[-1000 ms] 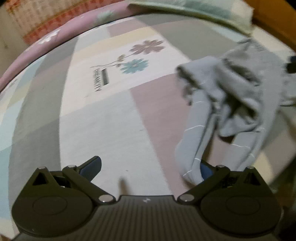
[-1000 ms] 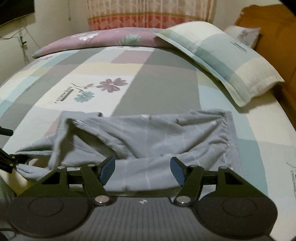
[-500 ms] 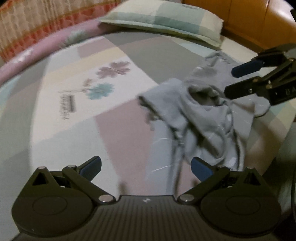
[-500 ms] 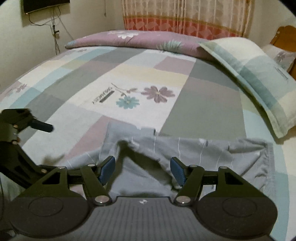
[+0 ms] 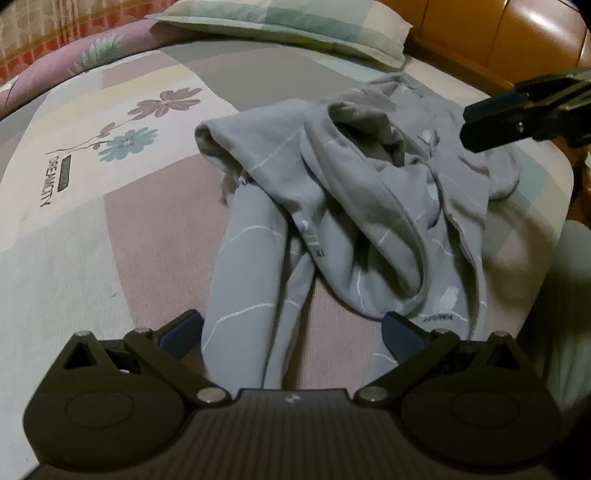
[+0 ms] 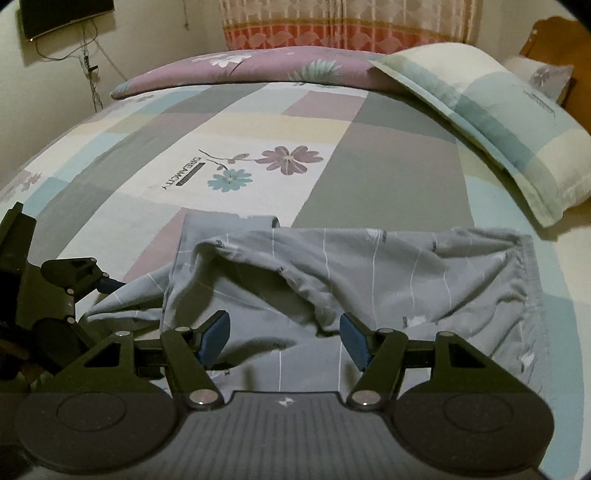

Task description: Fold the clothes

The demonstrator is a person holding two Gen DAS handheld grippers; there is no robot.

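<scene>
Trousers [image 5: 332,206] of grey cloth with thin white lines lie rumpled on the bed [image 5: 110,229], near its front edge, and both grippers hang over them with nothing held.

From the left wrist view, the left gripper [image 5: 291,332] has its two blue-padded fingers [image 5: 184,328] spread wide apart. One trouser leg runs down between them toward the camera, and the other leg lies bunched just beside the right-hand pad. Neither pad can be seen pressing on the cloth. Farther out, the legs twist together into a heap with an open fold gaping at the top. Beyond that heap, at the right edge of the view, the right gripper [image 5: 491,122] reaches in above the waist end of the trousers.

From the right wrist view, the right gripper [image 6: 284,336] also has its fingers apart, with the grey cloth spread below and between them. The waistband [image 6: 528,273] lies to the right, gathered and upright along its edge. The left gripper [image 6: 107,284] shows at the left edge, low over a trouser leg.

Around the trousers the bedspread is a patchwork of grey, pink, cream and pale blue blocks, with two printed flowers [image 6: 269,166]. A checked pillow [image 6: 498,114] lies toward the wooden headboard [image 5: 498,40], and a pink floral bolster [image 6: 258,70] lies along the far side, under a curtain [image 6: 351,22].
</scene>
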